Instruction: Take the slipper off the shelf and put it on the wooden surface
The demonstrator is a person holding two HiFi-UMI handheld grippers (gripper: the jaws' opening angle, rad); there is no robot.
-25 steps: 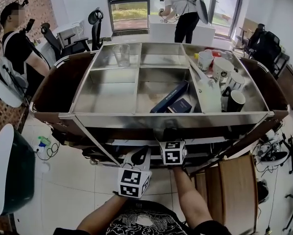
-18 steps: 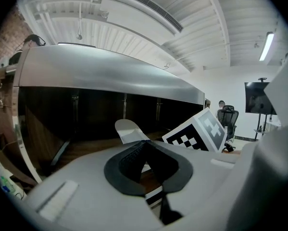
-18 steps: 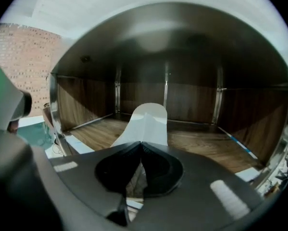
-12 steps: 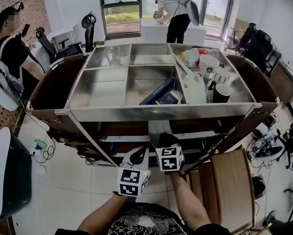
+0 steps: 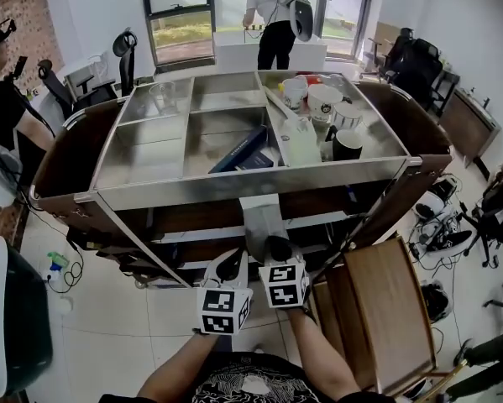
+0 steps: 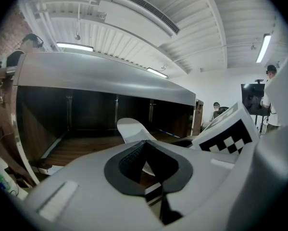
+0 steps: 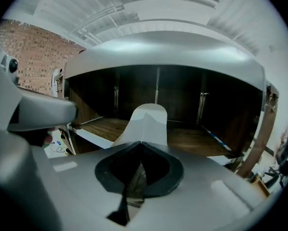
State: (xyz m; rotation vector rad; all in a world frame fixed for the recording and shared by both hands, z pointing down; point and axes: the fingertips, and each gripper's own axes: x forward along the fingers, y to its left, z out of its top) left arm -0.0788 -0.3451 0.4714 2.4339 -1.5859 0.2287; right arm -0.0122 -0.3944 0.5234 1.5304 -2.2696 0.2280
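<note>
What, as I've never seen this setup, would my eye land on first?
The big steel-topped cart fills the middle of the head view, with cups crowding its back right compartment. Just below its front edge, the right gripper grips a grey slipper.

**No legible writing anywhere**

The two marker cubes [image 5: 224,309] carry only black-and-white square patterns, without letters or digits. A dark blue box [image 5: 241,148] in the steel tray [image 5: 142,154] bears a pale line of print, too small to read. Dark marks on the white cups [image 5: 322,101] cannot be made out either.
</note>
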